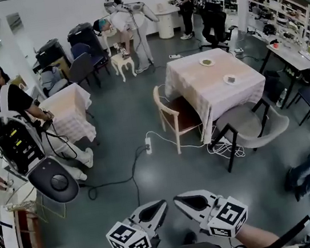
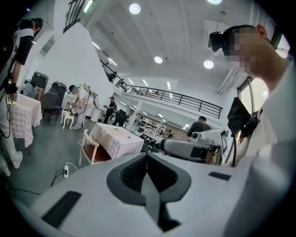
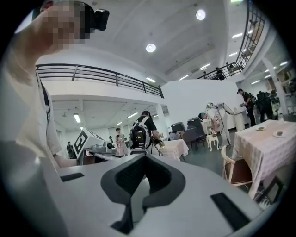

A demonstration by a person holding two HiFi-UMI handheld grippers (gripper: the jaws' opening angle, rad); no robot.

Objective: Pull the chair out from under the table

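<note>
Your left gripper [image 2: 147, 159]: fingers [image 2: 129, 176] closed together, empty; chair [image 2: 99, 153] beyond them, left, against the tabletop [image 2: 121, 146].

Two grippers [image 1: 162, 204] [image 1: 179, 199], two cloth-draped tables [image 1: 207, 84] [image 1: 64, 105], two plates [image 1: 207, 62] [image 1: 230, 79] — at the nearer table one wooden chair [image 1: 171, 115], one grey chair [image 1: 253, 124].

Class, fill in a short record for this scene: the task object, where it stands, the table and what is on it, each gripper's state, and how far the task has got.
Task object: wooden chair
Chair position: tucked in at the table's left side in the head view
Table: square, cloth-covered
On table: two plates
Left gripper: shut, empty
Right gripper: shut, empty
Floor: power strip beside the chair
Progress: chair untouched, both grippers well short of it
</note>
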